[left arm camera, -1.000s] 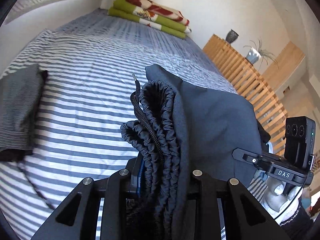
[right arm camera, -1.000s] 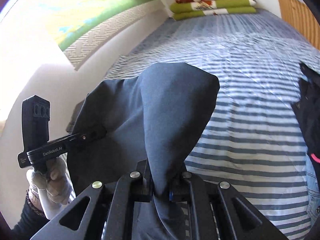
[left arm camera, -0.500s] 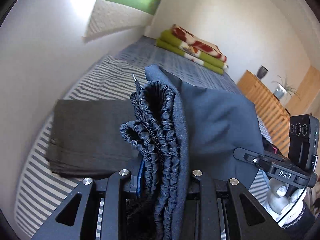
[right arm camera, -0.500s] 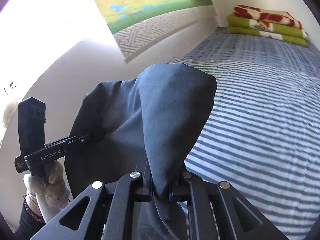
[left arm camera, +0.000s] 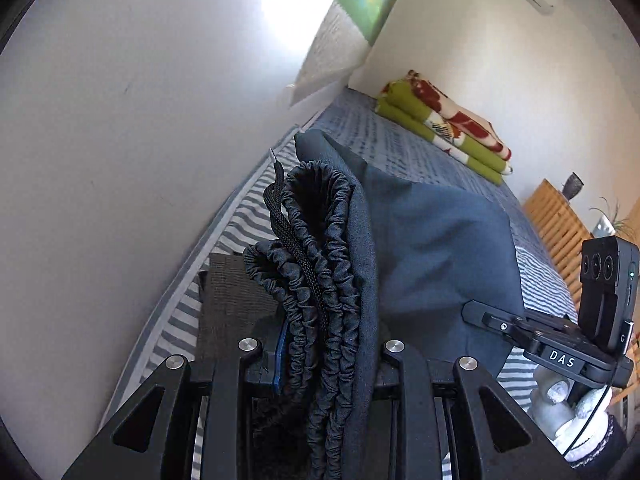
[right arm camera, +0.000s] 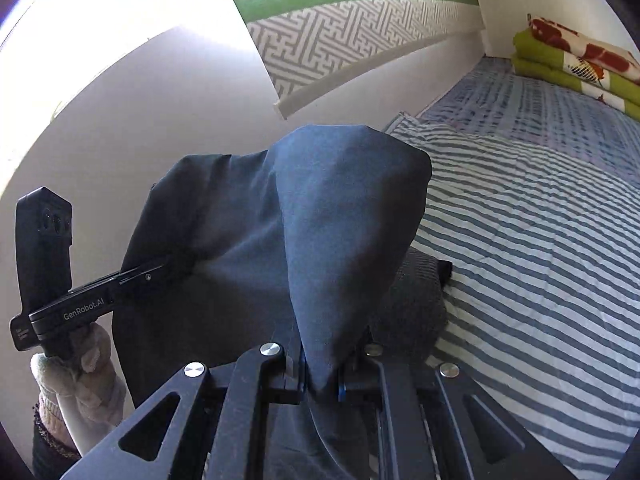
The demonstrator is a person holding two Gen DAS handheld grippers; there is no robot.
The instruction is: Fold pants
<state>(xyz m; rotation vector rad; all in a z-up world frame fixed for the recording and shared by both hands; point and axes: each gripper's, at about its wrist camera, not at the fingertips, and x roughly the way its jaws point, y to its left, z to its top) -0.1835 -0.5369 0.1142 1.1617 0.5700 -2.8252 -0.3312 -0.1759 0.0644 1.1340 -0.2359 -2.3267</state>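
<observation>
Left wrist: left hand-held gripper point(left arm camera: 320, 364) clamped on pants point(left arm camera: 432, 248) waistband; right hand-held gripper point(right arm camera: 320, 376) pinches pants fabric.

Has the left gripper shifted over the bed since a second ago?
Yes. The left gripper, shut on the pants, has swung toward the wall; the folded grey garment now lies straight ahead.

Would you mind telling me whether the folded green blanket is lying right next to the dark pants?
No: the green blanket lies at the far end of the striped bed, well apart from the dark pants.

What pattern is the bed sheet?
Blue-grey and white stripes on the bed sheet, clearest in the right wrist view.
</observation>
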